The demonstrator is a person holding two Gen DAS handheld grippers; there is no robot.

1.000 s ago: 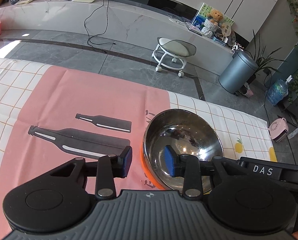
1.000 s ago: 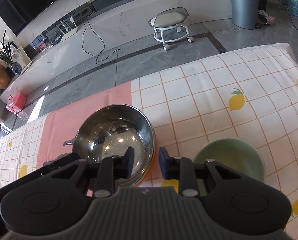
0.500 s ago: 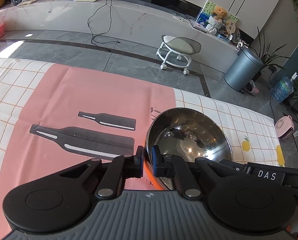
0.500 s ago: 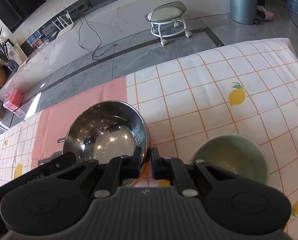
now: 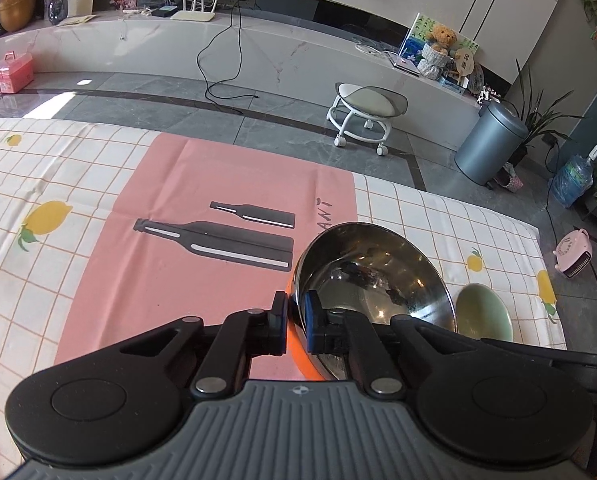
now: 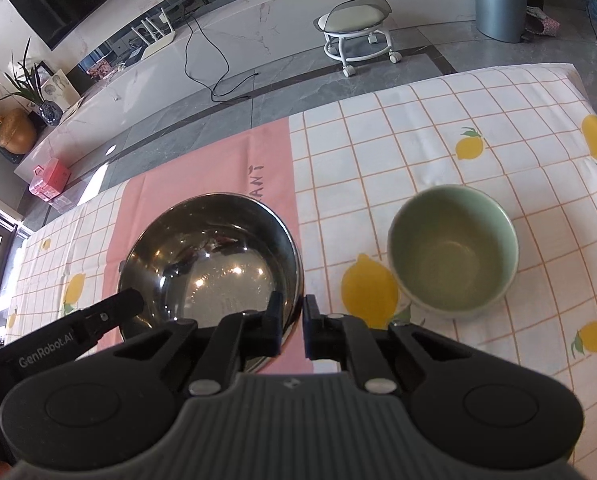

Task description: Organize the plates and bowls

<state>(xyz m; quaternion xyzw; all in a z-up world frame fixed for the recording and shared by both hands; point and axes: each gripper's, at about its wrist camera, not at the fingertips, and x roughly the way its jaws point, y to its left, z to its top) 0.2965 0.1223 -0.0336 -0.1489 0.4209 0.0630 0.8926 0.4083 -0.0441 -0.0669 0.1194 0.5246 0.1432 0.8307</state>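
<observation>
Steel bowl (image 5: 372,272) rim clamped, both grippers

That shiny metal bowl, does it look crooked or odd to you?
Yes. The steel bowl is tipped, its near rim pinched by the left hand-held gripper and the right hand-held gripper. An orange edge shows beneath. The green bowl sits upright; nothing spilled.

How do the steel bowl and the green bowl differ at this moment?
The steel bowl is shiny metal and wider; the green bowl is matte ceramic and narrower. The steel bowl's rim is pinched by the left gripper and right gripper; the green bowl stands ungripped on the lemon tablecloth. Both are upright and empty.
</observation>
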